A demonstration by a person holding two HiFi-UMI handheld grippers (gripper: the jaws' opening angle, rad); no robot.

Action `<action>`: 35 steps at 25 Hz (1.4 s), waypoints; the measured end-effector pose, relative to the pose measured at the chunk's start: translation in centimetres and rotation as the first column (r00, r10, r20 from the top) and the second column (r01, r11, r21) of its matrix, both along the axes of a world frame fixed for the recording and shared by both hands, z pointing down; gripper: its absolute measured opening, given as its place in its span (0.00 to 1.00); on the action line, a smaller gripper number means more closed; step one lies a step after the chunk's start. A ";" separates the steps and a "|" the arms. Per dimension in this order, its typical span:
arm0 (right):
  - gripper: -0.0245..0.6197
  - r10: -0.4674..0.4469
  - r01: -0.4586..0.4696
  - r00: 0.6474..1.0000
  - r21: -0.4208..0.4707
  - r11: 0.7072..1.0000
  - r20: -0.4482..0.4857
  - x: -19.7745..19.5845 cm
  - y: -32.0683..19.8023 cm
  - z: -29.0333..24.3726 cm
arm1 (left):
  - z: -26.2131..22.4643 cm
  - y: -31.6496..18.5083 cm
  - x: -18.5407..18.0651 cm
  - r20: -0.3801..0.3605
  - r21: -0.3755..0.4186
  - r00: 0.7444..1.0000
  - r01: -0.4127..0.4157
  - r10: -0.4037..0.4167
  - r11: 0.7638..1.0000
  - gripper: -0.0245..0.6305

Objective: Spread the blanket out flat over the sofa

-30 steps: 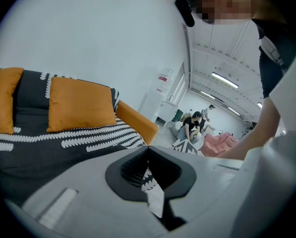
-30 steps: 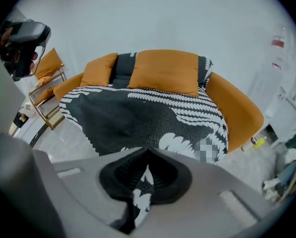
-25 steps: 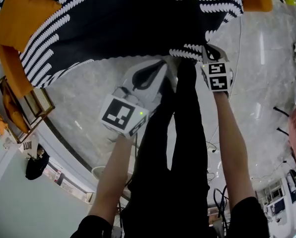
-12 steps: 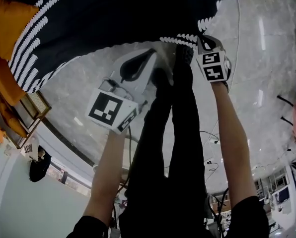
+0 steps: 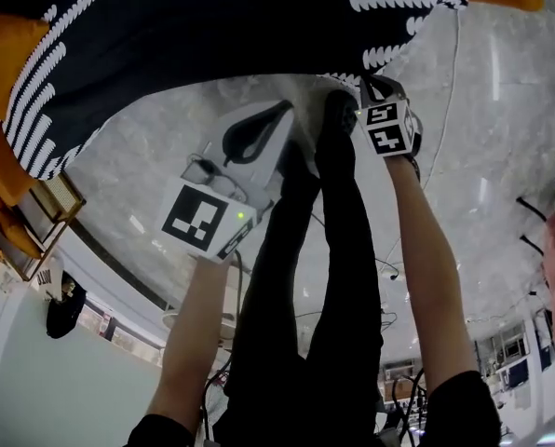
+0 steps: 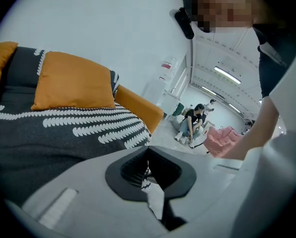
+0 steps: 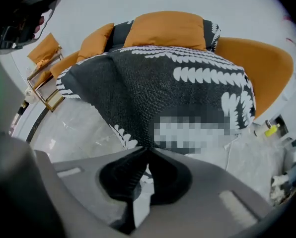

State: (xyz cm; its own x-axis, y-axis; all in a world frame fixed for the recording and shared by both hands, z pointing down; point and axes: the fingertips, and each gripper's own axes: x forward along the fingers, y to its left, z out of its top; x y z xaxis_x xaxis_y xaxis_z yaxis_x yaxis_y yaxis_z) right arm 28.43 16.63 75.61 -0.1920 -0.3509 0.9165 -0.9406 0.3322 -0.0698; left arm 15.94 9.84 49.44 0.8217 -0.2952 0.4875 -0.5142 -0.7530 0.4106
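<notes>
Blanket [image 5: 212, 26], black with rows of white leaf marks, is draped over the orange sofa [image 5: 0, 152], its front hem drawn out over the floor [image 5: 482, 156]. The right gripper [image 7: 148, 151] has its jaws pinched on that hem. The left gripper [image 6: 148, 152] has its jaws closed and empty, just beside the hem.

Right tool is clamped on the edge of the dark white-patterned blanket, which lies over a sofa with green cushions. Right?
One thing is off: the cushions are orange, not green, as the right gripper view shows. The rest holds: the right tool is clamped on the edge of the dark white-patterned blanket, which lies over the sofa.
</notes>
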 end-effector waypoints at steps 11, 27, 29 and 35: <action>0.07 -0.062 0.062 0.998 -0.041 0.997 0.004 0.7 -2.9 7.3 | 4.7 -1.5 1.9 0.001 0.014 1.000 -0.009 0.009 1.000 0.05; 0.05 0.041 -0.041 0.998 0.011 0.999 -0.042 4.9 -5.6 3.1 | 2.8 -2.7 3.0 -0.006 0.005 1.000 0.002 -0.002 1.000 0.05; 0.05 0.046 -0.045 0.998 0.022 0.999 -0.047 5.8 -6.1 1.7 | 1.8 -2.6 3.8 -0.008 0.004 1.000 0.002 -0.002 1.000 0.06; 0.08 0.079 -0.070 0.988 0.069 0.995 -0.131 10.0 -8.1 -0.8 | -0.1 -3.1 4.7 -0.023 0.006 1.000 0.015 -0.014 1.000 0.05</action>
